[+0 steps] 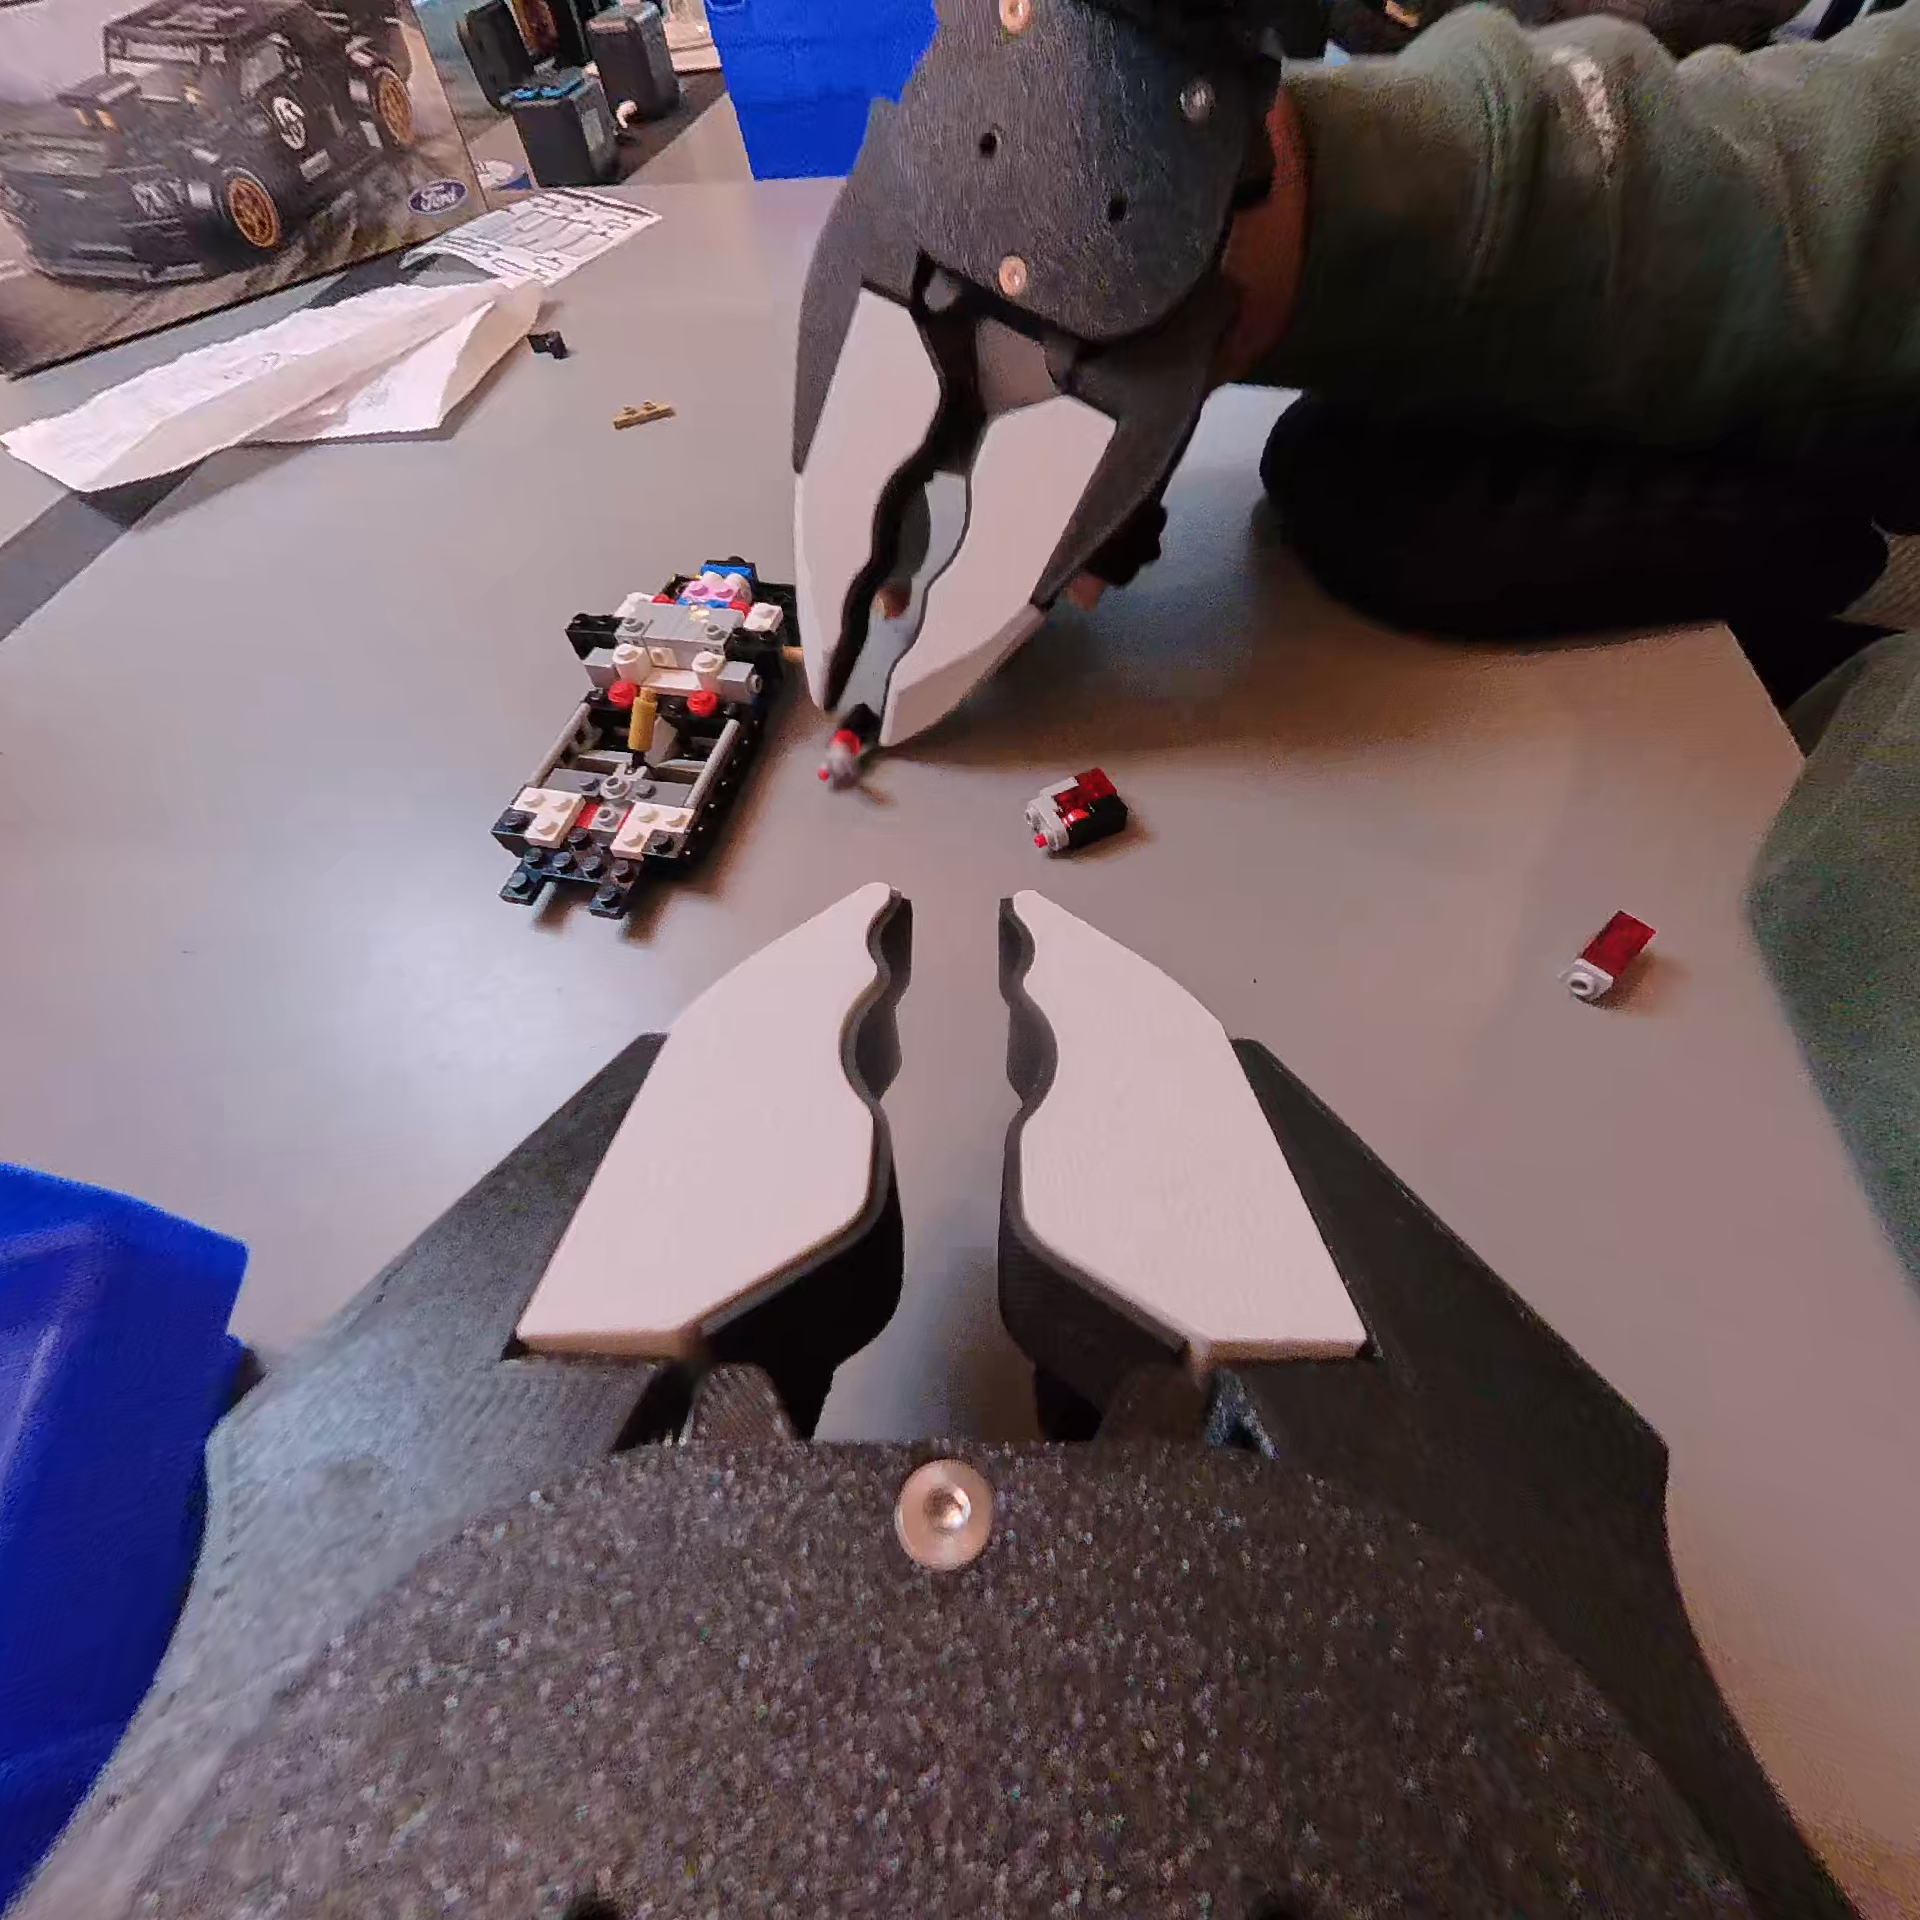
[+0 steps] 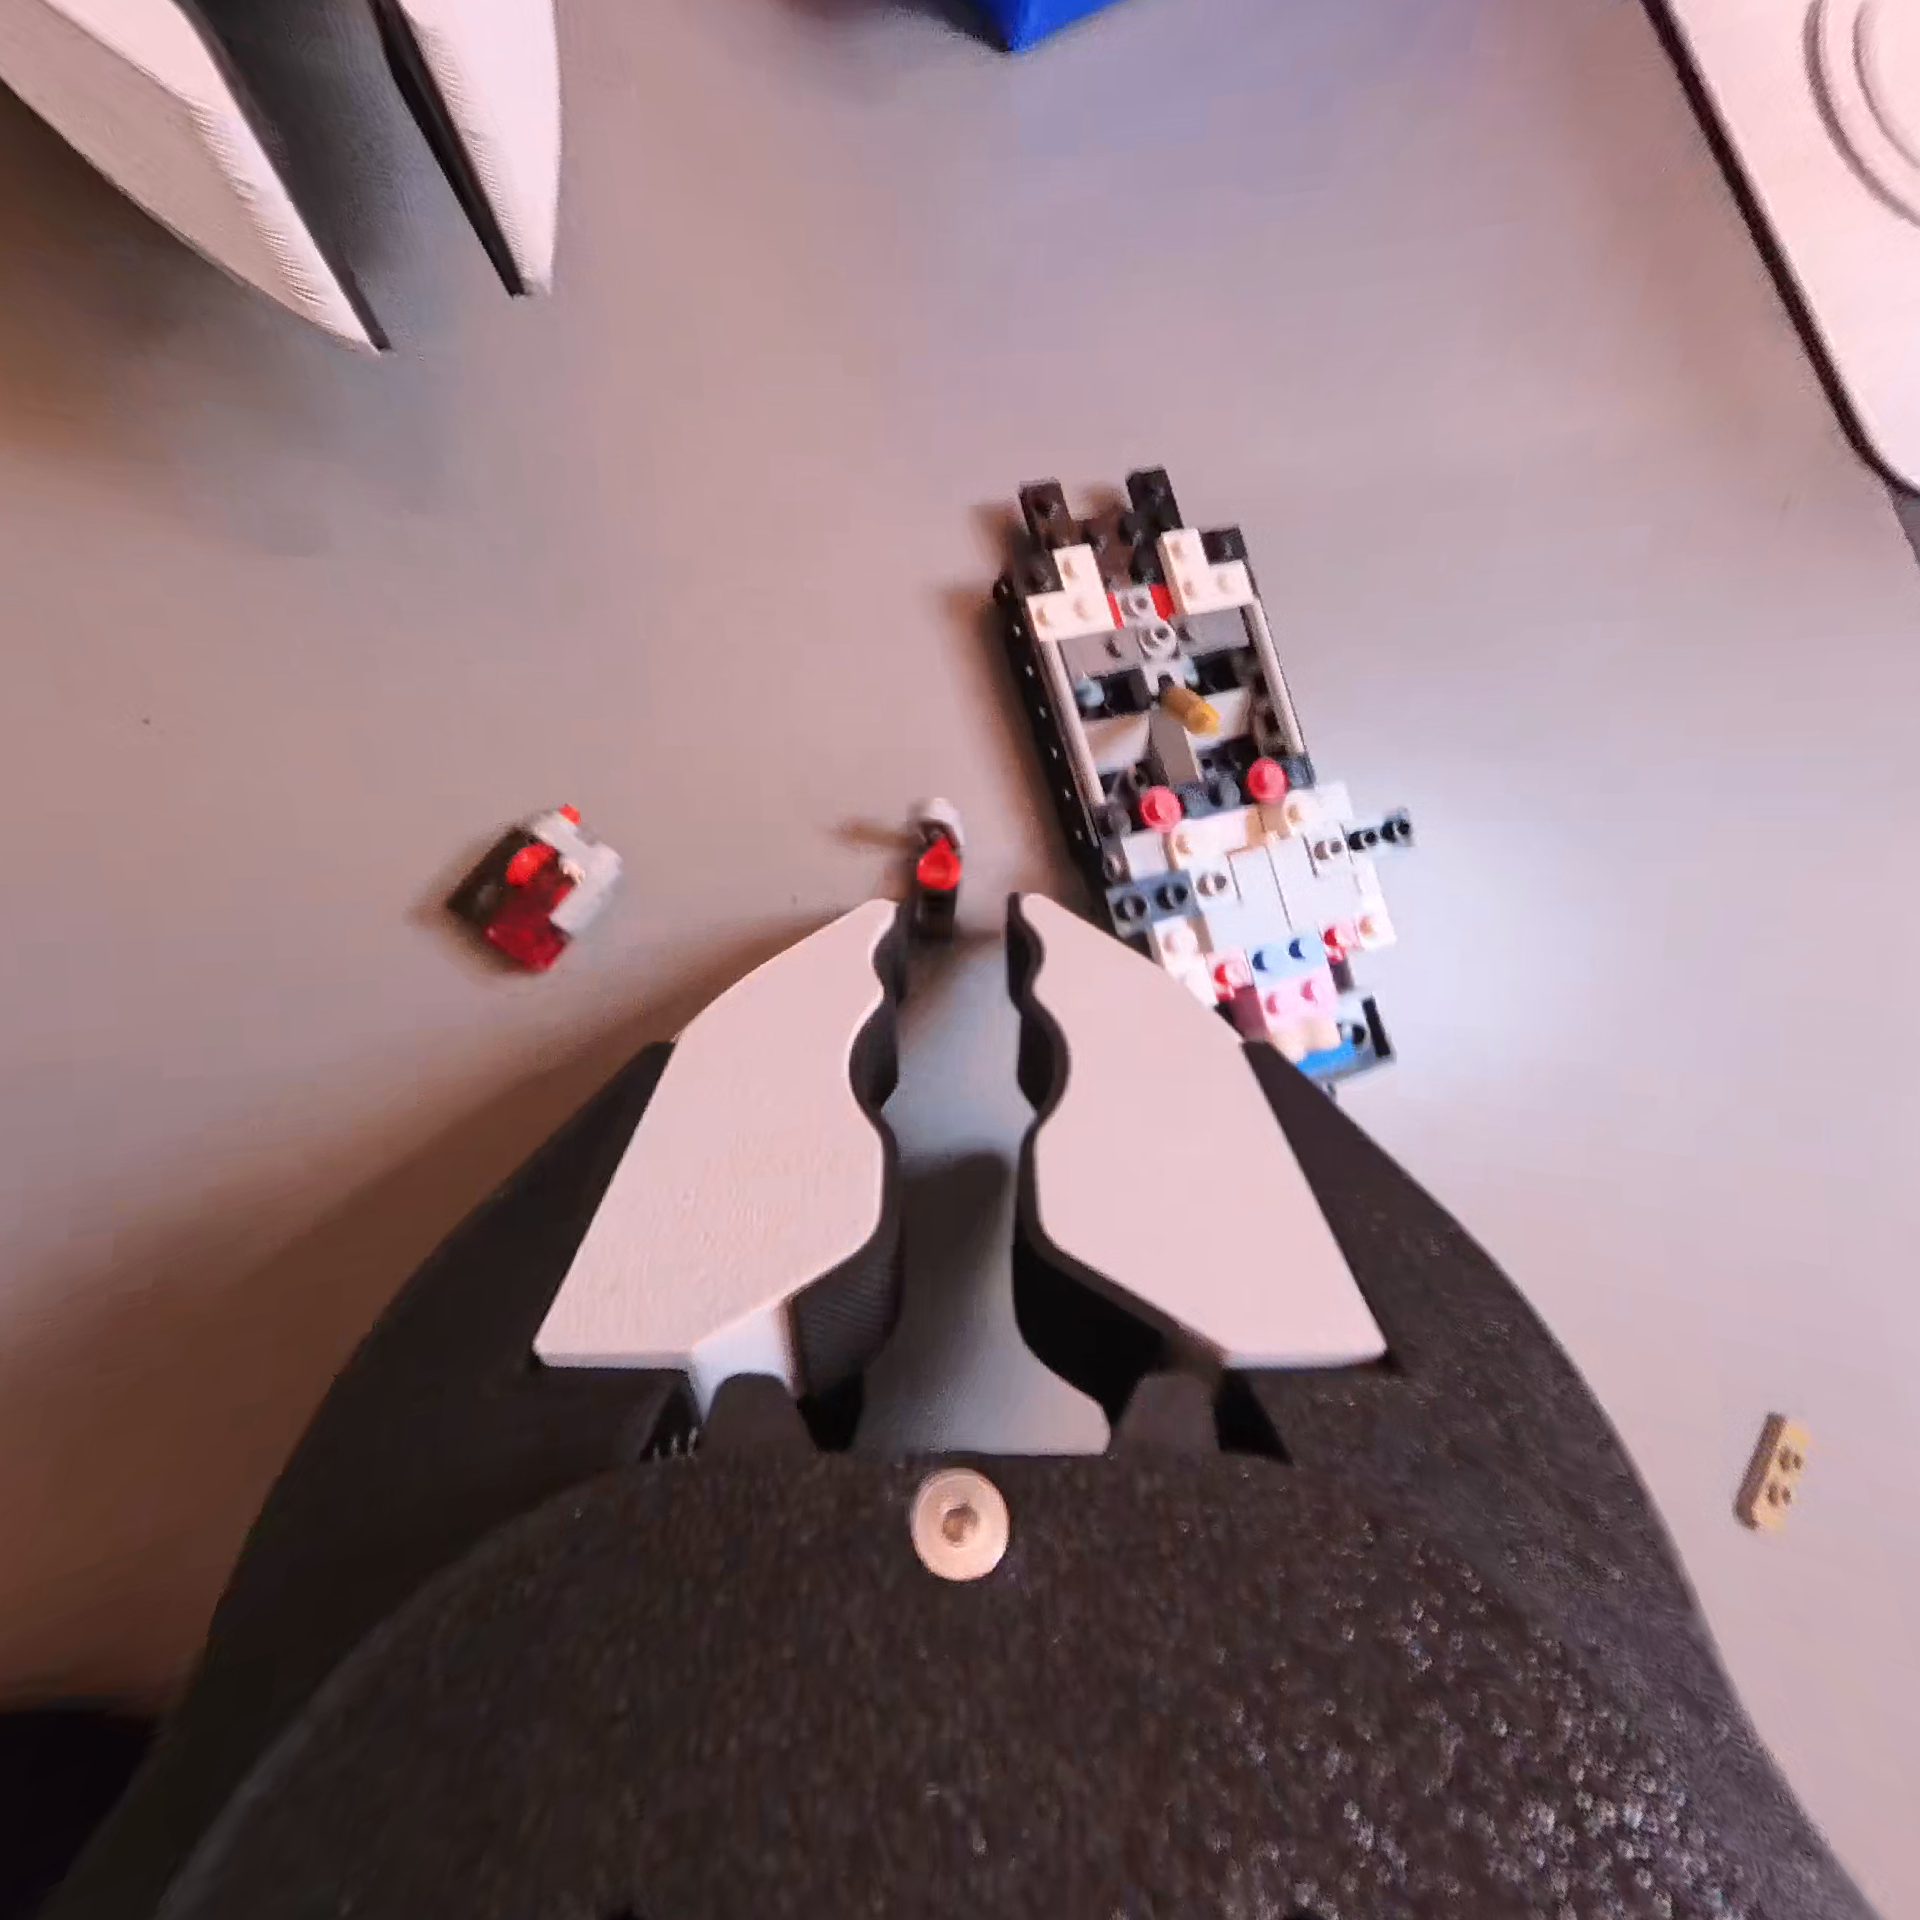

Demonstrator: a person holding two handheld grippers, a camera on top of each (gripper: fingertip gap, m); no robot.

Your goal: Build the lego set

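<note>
On the grey surface (image 1: 312, 675), going left to right, lie the half-built multicoloured toy-brick car chassis (image 1: 644, 738), a small black-red-grey brick piece (image 2: 938, 868) with the right gripper (image 2: 956, 914) just before it, jaws spread, and a red-white-black brick cluster (image 1: 1077, 811); the left gripper (image 1: 954, 902) hovers near the surface's near edge, jaws spread, empty.

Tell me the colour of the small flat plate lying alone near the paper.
Tan plate; clearest in the right wrist view.

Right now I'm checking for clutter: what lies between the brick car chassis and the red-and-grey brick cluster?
A small black, red and grey piece lies there beside the brick car chassis, at the right gripper tips; the red-and-grey brick cluster sits apart. Both views show it.
</note>
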